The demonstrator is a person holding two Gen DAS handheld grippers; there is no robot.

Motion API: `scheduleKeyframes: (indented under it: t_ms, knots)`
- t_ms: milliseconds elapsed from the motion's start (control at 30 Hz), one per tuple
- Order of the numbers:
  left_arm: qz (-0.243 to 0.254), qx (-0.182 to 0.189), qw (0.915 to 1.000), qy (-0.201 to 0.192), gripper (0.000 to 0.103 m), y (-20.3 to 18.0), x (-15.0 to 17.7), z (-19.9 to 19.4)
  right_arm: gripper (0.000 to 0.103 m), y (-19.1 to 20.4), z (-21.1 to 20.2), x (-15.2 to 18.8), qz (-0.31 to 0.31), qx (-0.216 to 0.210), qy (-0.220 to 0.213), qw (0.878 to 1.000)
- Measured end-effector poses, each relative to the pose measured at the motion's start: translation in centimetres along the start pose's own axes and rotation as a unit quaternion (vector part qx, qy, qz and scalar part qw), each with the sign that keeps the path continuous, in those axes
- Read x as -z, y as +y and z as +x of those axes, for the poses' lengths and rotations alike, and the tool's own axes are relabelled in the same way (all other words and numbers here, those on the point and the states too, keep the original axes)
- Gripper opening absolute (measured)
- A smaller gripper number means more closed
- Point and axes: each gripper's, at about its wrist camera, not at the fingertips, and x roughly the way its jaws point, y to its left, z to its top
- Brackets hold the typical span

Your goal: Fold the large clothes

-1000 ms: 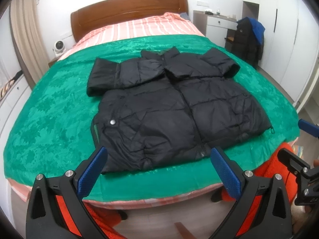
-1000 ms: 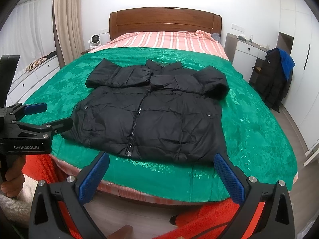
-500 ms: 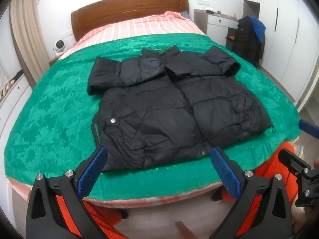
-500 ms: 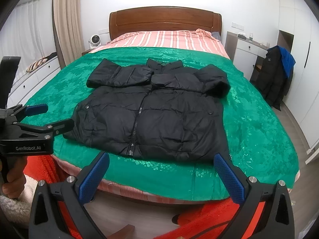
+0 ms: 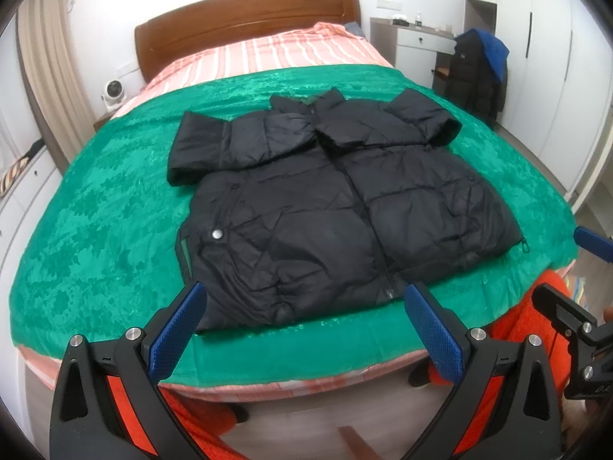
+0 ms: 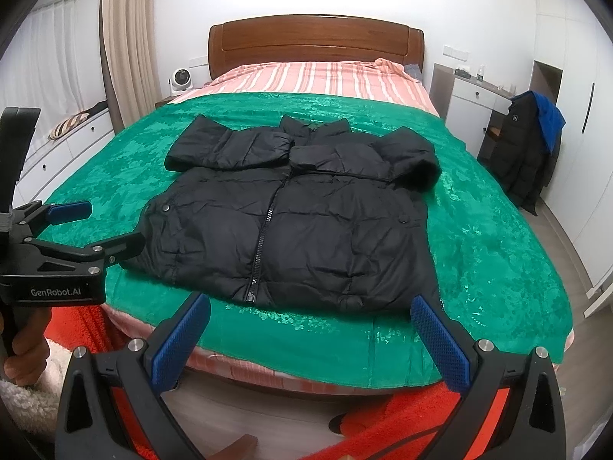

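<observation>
**Jacket laid out, both grippers empty**

The black puffer jacket (image 5: 337, 207) lies front-up on the bed's green blanket (image 5: 103, 222), sleeves folded across its chest. Left gripper (image 5: 302, 326) and right gripper (image 6: 310, 329) hover off the blanket's near edge, jaws spread wide.

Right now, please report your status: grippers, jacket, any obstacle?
Left gripper open, empty. Right gripper open, empty. Black puffer jacket flat on green blanket, zipped, sleeves folded across chest. Nothing on it.
</observation>
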Motion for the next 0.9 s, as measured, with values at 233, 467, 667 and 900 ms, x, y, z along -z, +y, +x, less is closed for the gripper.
scheduleKeyframes:
  t_ms: [233,467,667,900]
  knots:
    - [0.000,-0.002,1.0000,0.002,0.103,0.07,0.06,0.02,0.103,0.14,-0.02,-0.01,-0.001,0.000,0.000,1.000]
    - [0.001,-0.004,1.0000,0.003,0.103,0.10,0.01,0.09,0.103,-0.03,-0.04,-0.07,0.003,-0.003,-0.001,1.000]
    - [0.001,-0.005,1.0000,0.002,0.103,0.15,-0.02,0.06,0.103,-0.08,-0.04,-0.18,0.002,-0.003,-0.003,1.000]
    - [0.000,-0.005,1.0000,-0.003,0.103,0.18,-0.19,-0.11,0.103,-0.10,-0.07,-0.34,0.002,-0.003,-0.007,1.000]
